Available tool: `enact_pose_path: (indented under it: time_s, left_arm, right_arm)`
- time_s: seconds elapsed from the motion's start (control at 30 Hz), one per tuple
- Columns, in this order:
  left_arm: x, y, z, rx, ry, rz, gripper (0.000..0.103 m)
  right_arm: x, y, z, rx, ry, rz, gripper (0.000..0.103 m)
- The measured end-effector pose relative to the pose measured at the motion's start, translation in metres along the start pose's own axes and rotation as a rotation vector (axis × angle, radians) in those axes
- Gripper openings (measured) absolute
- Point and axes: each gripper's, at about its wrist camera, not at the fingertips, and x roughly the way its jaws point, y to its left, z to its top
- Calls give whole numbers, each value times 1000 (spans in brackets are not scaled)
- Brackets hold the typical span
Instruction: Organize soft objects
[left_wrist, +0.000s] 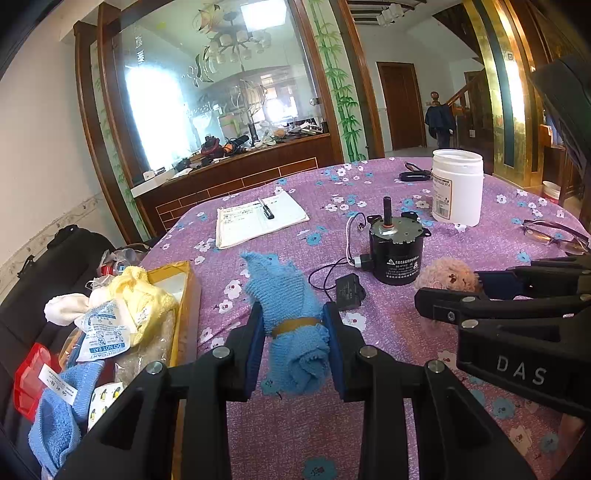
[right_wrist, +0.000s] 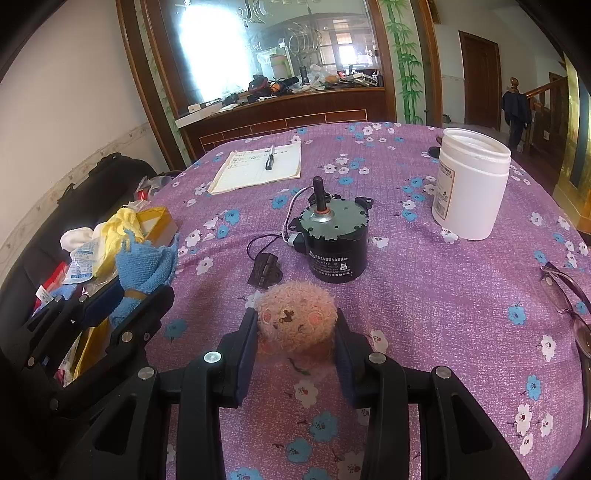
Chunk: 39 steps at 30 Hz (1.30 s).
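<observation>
**Both grippers loaded; the yellow box lies to the left**

We find the blue rolled towel (left_wrist: 295, 325), bound by a tan band, pinched between the pads of the left gripper (left_wrist: 295, 332). Its jaws stand nearly together and press on the roll at the band. The roll's long axis runs away from the gripper, its loose end rising forward above the purple floral tablecloth (left_wrist: 369, 424).

We find the pink plush toy (right_wrist: 295, 321) between the pads of the right gripper (right_wrist: 295, 332), face towards the camera. Those jaws stand partly apart, both pads against the toy's sides; we read this as a grip. Whether the toy is clear of the cloth we cannot tell.

The yellow box (left_wrist: 184, 295) sits at the table's left edge, just beside the left gripper and holding a yellow cloth (left_wrist: 136, 295) and a desiccant packet (left_wrist: 103, 332). We judge the left hand nearer to it; the right must cross over.

A black motor (right_wrist: 332, 243), white jar (right_wrist: 469, 184), notebook (right_wrist: 255, 166) and eyeglasses (right_wrist: 565, 291) lie beyond.
</observation>
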Motion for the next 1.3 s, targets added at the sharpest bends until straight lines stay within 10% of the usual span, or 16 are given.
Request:
enact_pose_path:
  time_s: [1.3]
  left_arm:
    - [-58, 57, 29, -166, -93, -89, 31]
  right_arm:
    - [-33, 20, 22, 31, -109, 3, 41]
